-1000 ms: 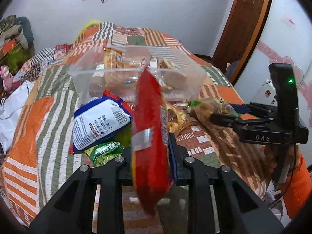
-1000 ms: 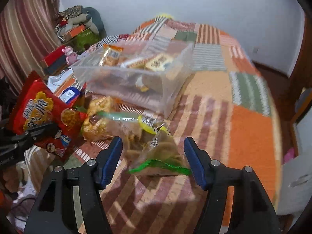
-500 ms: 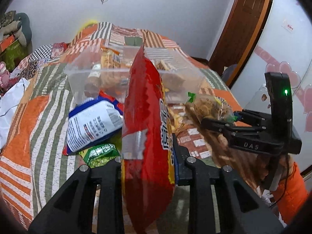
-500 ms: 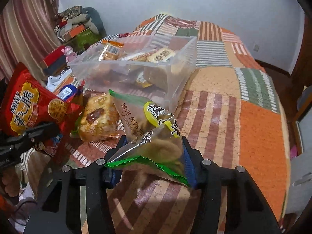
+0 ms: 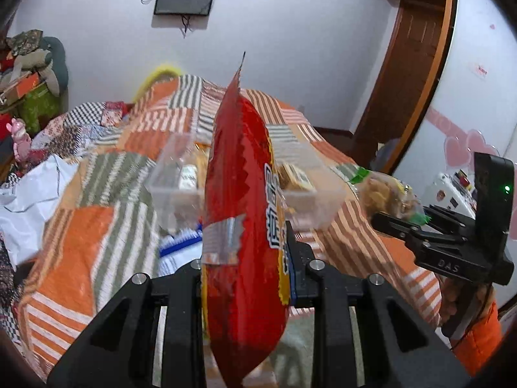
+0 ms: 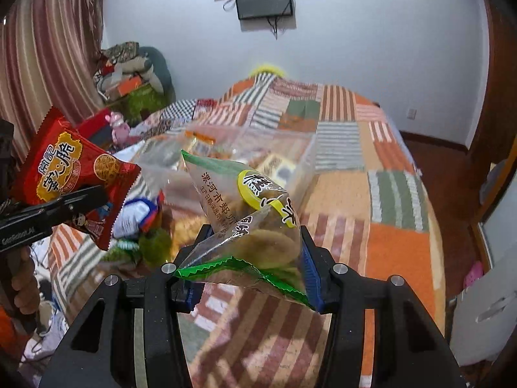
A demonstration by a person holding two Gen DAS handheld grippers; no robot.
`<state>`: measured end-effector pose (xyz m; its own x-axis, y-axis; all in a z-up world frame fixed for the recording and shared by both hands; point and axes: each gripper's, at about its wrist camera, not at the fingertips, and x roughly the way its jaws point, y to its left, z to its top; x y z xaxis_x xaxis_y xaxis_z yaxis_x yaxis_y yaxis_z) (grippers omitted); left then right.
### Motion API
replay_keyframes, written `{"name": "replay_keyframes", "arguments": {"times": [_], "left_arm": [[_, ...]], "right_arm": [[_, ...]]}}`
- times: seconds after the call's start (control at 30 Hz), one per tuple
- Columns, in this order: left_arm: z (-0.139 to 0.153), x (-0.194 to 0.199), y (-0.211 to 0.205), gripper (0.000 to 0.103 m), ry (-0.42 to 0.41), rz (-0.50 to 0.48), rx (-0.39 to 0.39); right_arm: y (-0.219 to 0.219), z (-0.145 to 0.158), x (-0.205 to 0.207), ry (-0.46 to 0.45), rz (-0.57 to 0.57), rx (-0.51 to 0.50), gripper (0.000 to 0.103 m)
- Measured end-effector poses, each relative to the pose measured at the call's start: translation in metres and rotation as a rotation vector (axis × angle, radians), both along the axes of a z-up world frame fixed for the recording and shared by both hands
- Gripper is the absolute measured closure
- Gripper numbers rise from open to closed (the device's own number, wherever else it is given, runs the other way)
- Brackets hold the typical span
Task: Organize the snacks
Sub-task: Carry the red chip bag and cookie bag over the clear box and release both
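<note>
One patchwork bed (image 6: 400, 245), one clear bin (image 5: 318, 208) far across it, its contents blurred. My left gripper (image 5: 247, 258) pinches one red snack bag (image 5: 245, 226) – lower end cut off. My right gripper (image 6: 250, 271) clamps one clear biscuit bag (image 6: 252, 223); its jaws just closed.

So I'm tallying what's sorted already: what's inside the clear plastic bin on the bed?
The clear bin holds a few wrapped snacks: an orange-topped packet and a tan biscuit pack. The red bag and the clear biscuit bag cover the rest.
</note>
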<state>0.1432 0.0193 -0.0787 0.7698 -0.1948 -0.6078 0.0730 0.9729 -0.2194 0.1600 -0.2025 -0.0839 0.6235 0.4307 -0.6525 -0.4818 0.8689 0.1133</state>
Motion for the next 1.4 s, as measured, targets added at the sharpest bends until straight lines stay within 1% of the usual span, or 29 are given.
{"name": "replay_keyframes", "arguments": {"times": [0.2, 0.4, 0.57, 0.7, 0.97, 1.17, 1.4], "left_arm": [[0.011, 0.018, 0.018, 0.077, -0.024, 0.045, 0.018], [0.011, 0.043, 0.032, 0.077, -0.025, 0.088, 0.071], [0.001, 0.068, 0.042, 0.077, 0.002, 0.113, 0.098], [-0.006, 0.083, 0.046, 0.077, 0.022, 0.115, 0.091], [-0.02, 0.117, 0.056, 0.077, 0.054, 0.123, 0.078], [-0.026, 0.137, 0.062, 0.077, 0.057, 0.136, 0.084], [-0.047, 0.161, 0.064, 0.077, 0.111, 0.133, 0.104]], "right_arm": [[0.013, 0.01, 0.013, -0.039, -0.015, 0.015, 0.056], [0.023, 0.015, 0.028, -0.055, -0.032, 0.036, 0.056], [0.032, 0.016, 0.039, -0.064, -0.039, 0.039, 0.056], [0.04, 0.012, 0.041, -0.066, -0.038, 0.024, 0.056], [0.049, 0.002, 0.065, -0.036, -0.049, 0.013, 0.056], [0.056, -0.006, 0.085, -0.008, -0.063, 0.0, 0.056], [0.063, -0.016, 0.104, 0.014, -0.079, -0.036, 0.056]]}}
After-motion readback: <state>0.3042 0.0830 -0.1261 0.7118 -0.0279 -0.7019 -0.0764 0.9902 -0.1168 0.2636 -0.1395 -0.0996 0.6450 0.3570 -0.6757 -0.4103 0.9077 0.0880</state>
